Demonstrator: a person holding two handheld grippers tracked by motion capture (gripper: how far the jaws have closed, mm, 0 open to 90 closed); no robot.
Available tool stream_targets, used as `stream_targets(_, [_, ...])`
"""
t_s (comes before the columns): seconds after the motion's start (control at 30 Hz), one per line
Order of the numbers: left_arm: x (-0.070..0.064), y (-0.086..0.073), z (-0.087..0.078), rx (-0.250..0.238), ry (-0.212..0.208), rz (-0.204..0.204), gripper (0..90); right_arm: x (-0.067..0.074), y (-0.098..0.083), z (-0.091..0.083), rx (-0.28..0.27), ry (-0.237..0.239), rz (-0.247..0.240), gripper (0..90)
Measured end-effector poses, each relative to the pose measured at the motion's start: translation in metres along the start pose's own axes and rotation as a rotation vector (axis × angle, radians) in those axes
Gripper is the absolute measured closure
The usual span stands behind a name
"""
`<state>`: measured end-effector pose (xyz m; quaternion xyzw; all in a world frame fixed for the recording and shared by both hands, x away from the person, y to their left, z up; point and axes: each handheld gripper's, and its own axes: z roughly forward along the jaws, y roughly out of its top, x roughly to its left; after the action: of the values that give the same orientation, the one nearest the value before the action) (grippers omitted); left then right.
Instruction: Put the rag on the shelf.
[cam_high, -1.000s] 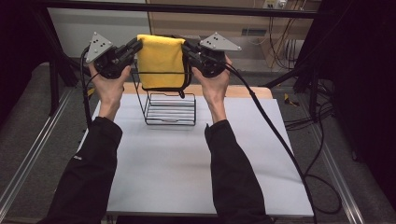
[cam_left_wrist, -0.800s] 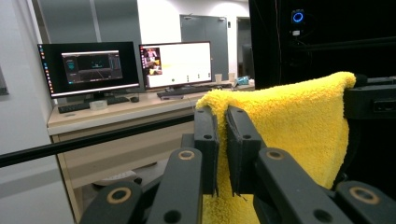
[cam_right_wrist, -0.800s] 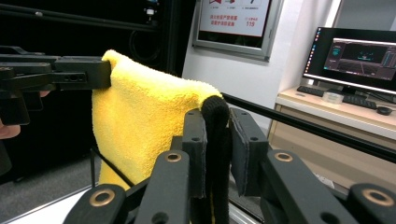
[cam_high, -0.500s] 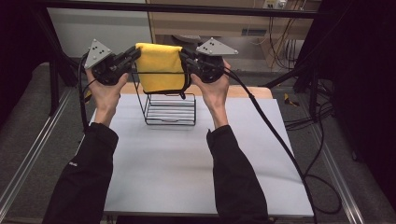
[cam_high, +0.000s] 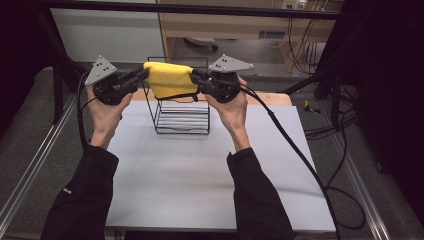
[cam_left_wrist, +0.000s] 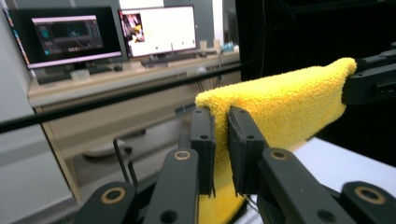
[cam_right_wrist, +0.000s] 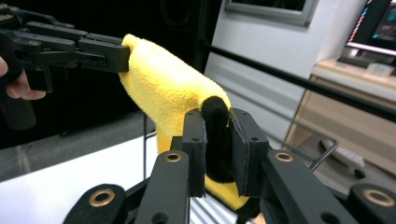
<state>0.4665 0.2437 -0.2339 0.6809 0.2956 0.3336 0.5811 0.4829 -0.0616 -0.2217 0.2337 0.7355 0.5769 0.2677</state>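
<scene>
A yellow towel (cam_high: 169, 79) with a black edge hangs stretched between my two grippers, above a black wire rack (cam_high: 182, 116) at the back of the table. My left gripper (cam_high: 142, 75) is shut on the towel's left corner; its own view has the jaws (cam_left_wrist: 220, 140) pinching the yellow towel (cam_left_wrist: 285, 105). On the right corner my right gripper (cam_high: 196, 77) is shut, gripping the towel's black hem (cam_right_wrist: 217, 135) with the yellow towel (cam_right_wrist: 168, 88) running toward the other gripper (cam_right_wrist: 100, 52).
The rack stands on a white table (cam_high: 200, 175). A black bar (cam_high: 235, 9) crosses the back above the table. Cables (cam_high: 295, 150) trail over the table's right side. Monitors (cam_left_wrist: 107, 32) sit on a desk beyond.
Both grippers have lifted the towel a little higher and moved it slightly away from the person, keeping it stretched over the rack.
</scene>
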Motion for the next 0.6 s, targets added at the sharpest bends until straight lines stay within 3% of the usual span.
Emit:
stream_targets(0.3, [-0.006,-0.004,-0.013,0.104,-0.016,0.026,79.4,0.005,-0.010,-0.001,0.033,0.027,0.007,77.4])
stream_targets(0.4, [-0.004,0.004,-0.019,0.123,-0.005,0.003,76.9,0.005,-0.012,-0.001,0.034,0.030,0.002,77.4])
stream_targets(0.5, [0.001,0.019,-0.025,0.109,0.021,-0.038,75.3,0.006,-0.013,0.000,0.039,0.032,-0.007,77.4])
stream_targets(0.6, [0.005,0.032,-0.020,0.133,0.020,-0.064,78.8,0.007,-0.014,-0.001,0.041,0.035,-0.015,77.3])
